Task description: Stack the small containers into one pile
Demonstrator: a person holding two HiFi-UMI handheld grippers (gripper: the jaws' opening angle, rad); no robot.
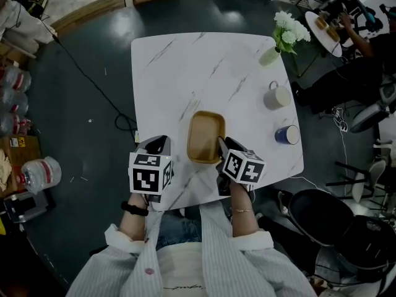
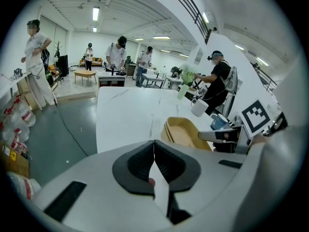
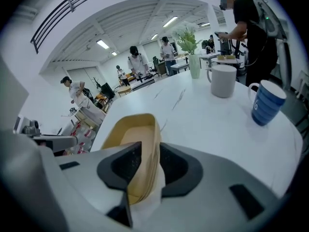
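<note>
A pile of nested tan containers (image 1: pixel 206 136) lies near the front middle of the white marble table (image 1: pixel 185 67). My right gripper (image 1: pixel 221 146) is at the pile's near right corner. In the right gripper view the right gripper (image 3: pixel 149 151) stands open, with the rim of the containers (image 3: pixel 130 134) between its jaws and a gap beside the right pad. My left gripper (image 1: pixel 159 145) hovers left of the pile, apart from it. Its jaws (image 2: pixel 154 146) are shut with nothing between them. The left gripper view shows the containers (image 2: pixel 186 132) to the right.
A white mug (image 1: pixel 277 96) and a blue mug (image 1: pixel 287 134) stand at the table's right edge. A vase of white flowers (image 1: pixel 272 54) is at the far right corner. A cable (image 1: pixel 93 82) runs over the dark floor to the left. People stand in the background.
</note>
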